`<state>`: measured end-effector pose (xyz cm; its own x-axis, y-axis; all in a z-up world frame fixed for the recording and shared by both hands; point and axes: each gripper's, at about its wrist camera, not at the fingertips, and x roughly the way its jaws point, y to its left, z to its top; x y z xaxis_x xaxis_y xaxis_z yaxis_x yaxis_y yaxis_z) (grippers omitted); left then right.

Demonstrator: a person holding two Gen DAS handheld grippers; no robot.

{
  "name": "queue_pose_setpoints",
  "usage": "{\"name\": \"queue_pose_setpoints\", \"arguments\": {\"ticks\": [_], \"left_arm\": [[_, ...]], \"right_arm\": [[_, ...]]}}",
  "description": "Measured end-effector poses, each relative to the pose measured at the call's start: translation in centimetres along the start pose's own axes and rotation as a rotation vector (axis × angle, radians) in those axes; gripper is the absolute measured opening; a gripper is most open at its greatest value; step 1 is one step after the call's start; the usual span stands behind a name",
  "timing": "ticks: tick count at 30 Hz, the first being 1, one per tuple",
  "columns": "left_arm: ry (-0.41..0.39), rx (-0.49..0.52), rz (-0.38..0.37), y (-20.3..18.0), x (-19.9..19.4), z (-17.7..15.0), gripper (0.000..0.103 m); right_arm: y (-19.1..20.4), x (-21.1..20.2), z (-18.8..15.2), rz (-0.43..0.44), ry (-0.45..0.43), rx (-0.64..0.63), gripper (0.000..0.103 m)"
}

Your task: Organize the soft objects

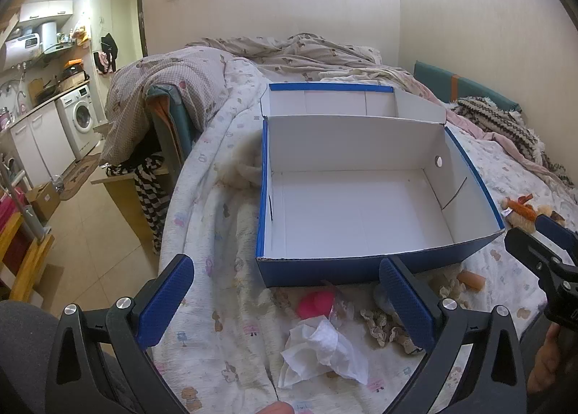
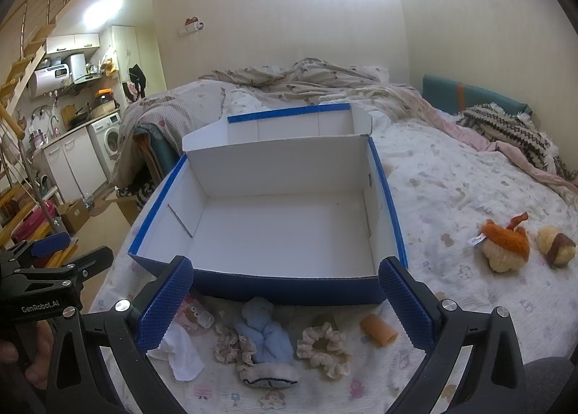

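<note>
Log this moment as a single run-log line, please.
phase: pre-grasp | left gripper: open | right gripper: open | box: nothing inside | blue cloth, scrunchie: on bed in front of the box

Left gripper (image 1: 285,300) jaws spread wide, nothing held; right gripper (image 2: 285,300) same, at 3 o'clock of left.

One open blue cardboard box (image 2: 274,226), two beige lace scrunchies (image 2: 325,345), one light blue knotted cloth (image 2: 265,331), one crumpled white tissue (image 2: 184,352), two plush toys (image 2: 505,248), one orange cylinder (image 2: 378,330).
</note>
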<state>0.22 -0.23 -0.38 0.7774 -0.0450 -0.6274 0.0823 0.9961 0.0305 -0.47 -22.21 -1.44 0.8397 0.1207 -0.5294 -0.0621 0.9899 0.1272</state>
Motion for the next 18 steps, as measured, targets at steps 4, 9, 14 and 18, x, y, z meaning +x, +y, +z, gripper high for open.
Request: {"name": "queue_pose_setpoints", "arguments": {"ticks": [4,9,14,18], "left_arm": [[0.001,0.003,0.0,-0.17,0.23,-0.2,0.102],[0.003,0.004,-0.001,-0.21,0.32,-0.31,0.102],[0.003,0.003,0.0,-0.22,0.35,-0.34,0.102],[0.003,0.004,-0.001,-0.25,0.33,-0.34,0.102]], "right_arm": [[0.06,-0.1,-0.11,0.0,0.006,-0.002,0.103],[0.08,-0.02,-0.22,-0.001,0.007,-0.007,0.103],[0.22,0.01,-0.3,-0.001,0.009,-0.009,0.103],[0.23,0.01,-0.41,-0.001,0.011,-0.008,0.103]]}}
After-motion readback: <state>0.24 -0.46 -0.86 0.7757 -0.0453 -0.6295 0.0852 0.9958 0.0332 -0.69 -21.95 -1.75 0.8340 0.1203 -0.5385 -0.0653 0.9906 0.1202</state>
